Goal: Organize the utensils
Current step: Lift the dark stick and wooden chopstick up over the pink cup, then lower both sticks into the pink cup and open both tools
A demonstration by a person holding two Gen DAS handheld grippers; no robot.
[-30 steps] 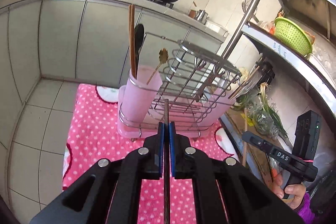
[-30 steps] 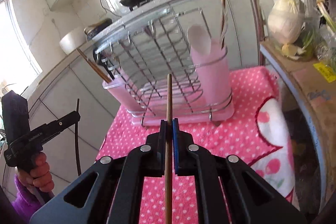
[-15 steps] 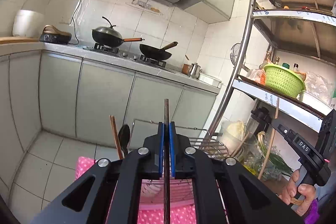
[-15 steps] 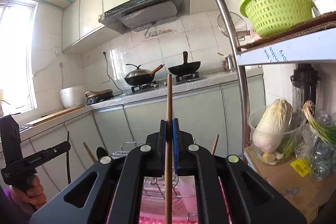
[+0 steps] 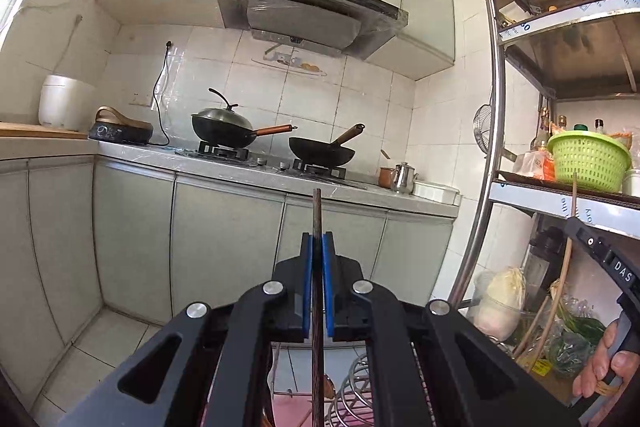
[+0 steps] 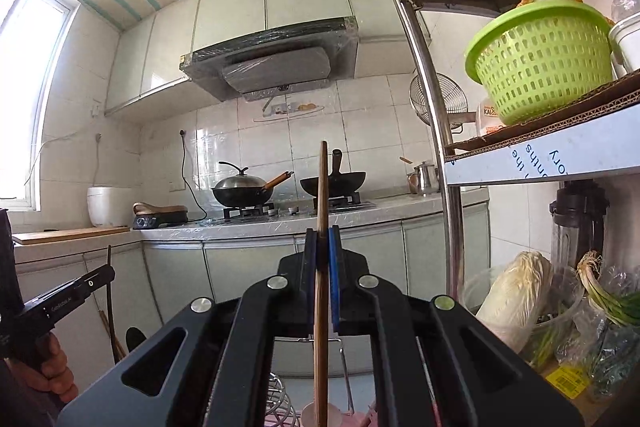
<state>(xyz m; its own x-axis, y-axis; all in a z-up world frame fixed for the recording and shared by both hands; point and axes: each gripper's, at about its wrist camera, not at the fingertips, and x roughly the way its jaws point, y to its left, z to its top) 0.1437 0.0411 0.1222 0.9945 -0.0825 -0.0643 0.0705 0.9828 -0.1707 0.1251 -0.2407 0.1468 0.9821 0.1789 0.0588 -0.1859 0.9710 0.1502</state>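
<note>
Two hand-held grippers point level toward the kitchen tabletop (image 5: 256, 169) with its woks, which lies well beyond both. Beside the right hand-held gripper (image 6: 322, 259) a metal shelf (image 6: 560, 151) carries a green basket (image 6: 540, 63). Below and just ahead of both sits the wire utensil rack (image 5: 352, 387), only partly visible. The left hand-held gripper (image 5: 316, 255) is clenched on a dark chopstick (image 5: 317, 211), upright between its blue pads. The right one grasps a brown wooden chopstick (image 6: 322, 187) the same way.
</note>
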